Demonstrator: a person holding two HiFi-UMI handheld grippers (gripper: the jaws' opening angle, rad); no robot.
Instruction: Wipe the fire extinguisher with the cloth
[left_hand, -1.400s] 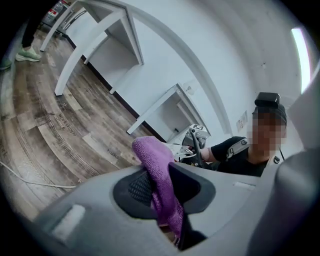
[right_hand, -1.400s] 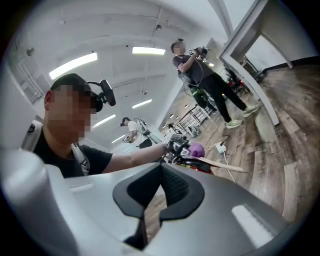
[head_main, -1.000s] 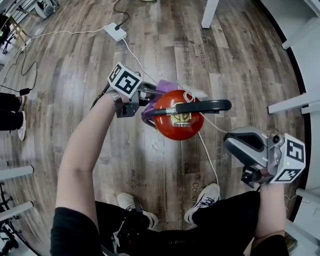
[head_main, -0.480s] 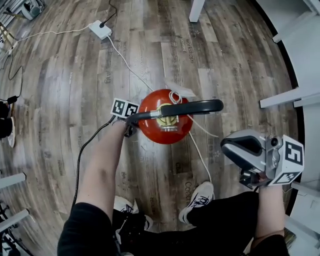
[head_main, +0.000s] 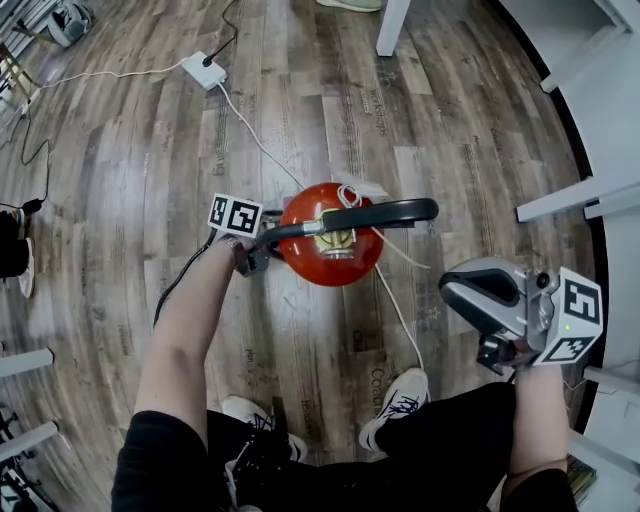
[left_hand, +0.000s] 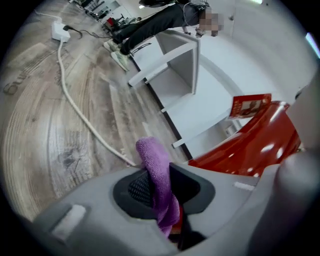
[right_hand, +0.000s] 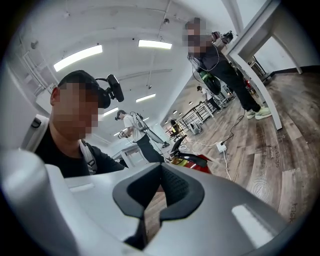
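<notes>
Fire extinguisher (head_main: 330, 252) upright on floor (head_main: 300, 340), long axis vertical. Left gripper (head_main: 252, 258) low at its left flank, nearer; jaws clamped on purple cloth (left_hand: 152, 160), red wall just beside. Right gripper (head_main: 462, 288) well apart, jaws together, empty.

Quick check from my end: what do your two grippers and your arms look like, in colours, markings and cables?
The left gripper and right gripper have smooth grey shells with black ribbed pads. Each carries a white cube with black square markers. A black cable trails from the left gripper beside the forearm. The person wears black short sleeves.
</notes>
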